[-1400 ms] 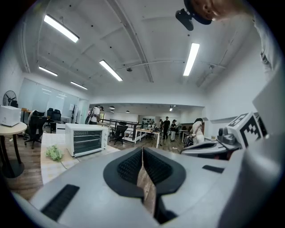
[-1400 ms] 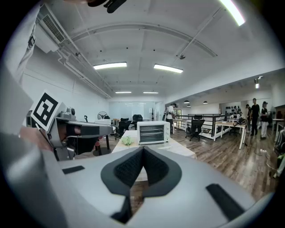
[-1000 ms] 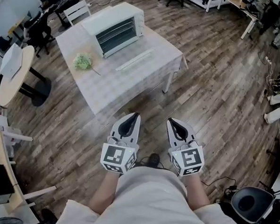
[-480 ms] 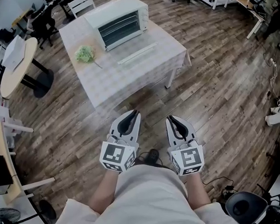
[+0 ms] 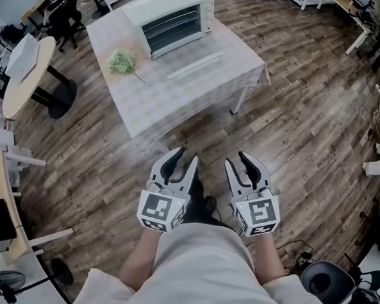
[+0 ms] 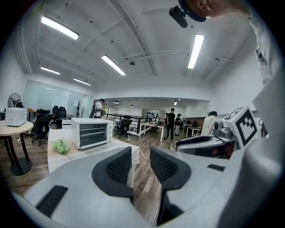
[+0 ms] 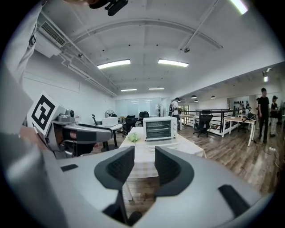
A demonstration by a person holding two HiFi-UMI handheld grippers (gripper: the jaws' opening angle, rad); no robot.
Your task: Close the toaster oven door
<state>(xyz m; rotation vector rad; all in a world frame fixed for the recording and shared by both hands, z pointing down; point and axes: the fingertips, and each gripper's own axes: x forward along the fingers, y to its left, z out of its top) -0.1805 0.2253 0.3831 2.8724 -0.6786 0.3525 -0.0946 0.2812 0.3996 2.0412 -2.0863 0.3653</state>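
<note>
1. White metal box of a toaster oven sits at the far end of the square table under a pale checked cloth, wire racks on show.
2. Its door looks dropped flat onto the cloth in front of it, and the long white bar lying there reads as the handle on the door's free edge.
3. A leafy green bunch lies beside the oven on the cloth, clear of the door's swing.
4. The person stands well back on the wood-plank floor, both tools tucked close to the body, nowhere near the table.
5. Left gripper: released, jaws apart, only open floor and distant table between them.
6. Right gripper: its jaws are opening as I watch, and they are empty too, with the oven framed far off in the gap.
7. So the job hasn't started; I'd say the walk-up comes first.
8. My read on handling: the door should be light and rigid, swinging on a bottom hinge, but its pane is probably glass, so no slamming.
9. The handle bar is the place to take it, near its middle, lifting up and over.
10. The oven itself may slide on that cloth if shoved hard.
</note>
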